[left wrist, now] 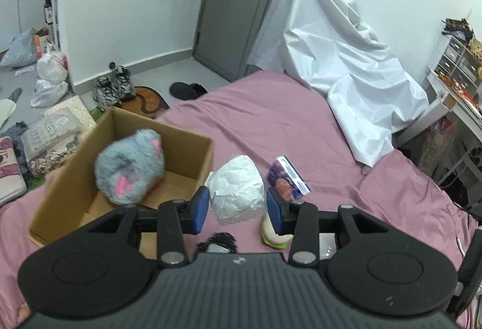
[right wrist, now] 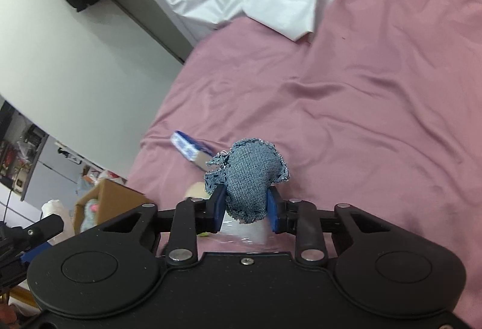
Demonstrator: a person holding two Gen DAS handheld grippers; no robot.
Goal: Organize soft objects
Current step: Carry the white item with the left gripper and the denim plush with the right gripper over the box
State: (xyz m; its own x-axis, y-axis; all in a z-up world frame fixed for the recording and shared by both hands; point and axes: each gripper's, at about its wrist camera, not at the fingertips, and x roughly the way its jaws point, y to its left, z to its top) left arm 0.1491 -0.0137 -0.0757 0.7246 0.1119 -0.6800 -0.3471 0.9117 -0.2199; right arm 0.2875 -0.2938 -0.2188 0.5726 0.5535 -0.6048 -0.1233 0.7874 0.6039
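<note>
A fluffy grey plush with pink patches (left wrist: pixel 131 168) shows blurred over the open cardboard box (left wrist: pixel 186 154), which stands on the pink bed at the left. My left gripper (left wrist: pixel 238 210) is open and holds nothing. Just beyond its blue pads (left wrist: pixel 200 208) a crumpled white bundle (left wrist: pixel 236 189) lies on the sheet. My right gripper (right wrist: pixel 246 199) is shut on a stuffed blue denim pouch (right wrist: pixel 247 172) and holds it above the bed. The box (right wrist: pixel 111 193) and the plush (right wrist: pixel 90 210) also show at the lower left of the right wrist view.
A blue packet (left wrist: pixel 287 178), a sandwich-like toy (left wrist: pixel 275 235) and a black fuzzy item (left wrist: pixel 218 241) lie near the left gripper. A white sheet (left wrist: pixel 346 64) drapes the bed's far end. Shoes (left wrist: pixel 113 85) and bags (left wrist: pixel 51 73) litter the floor at the left.
</note>
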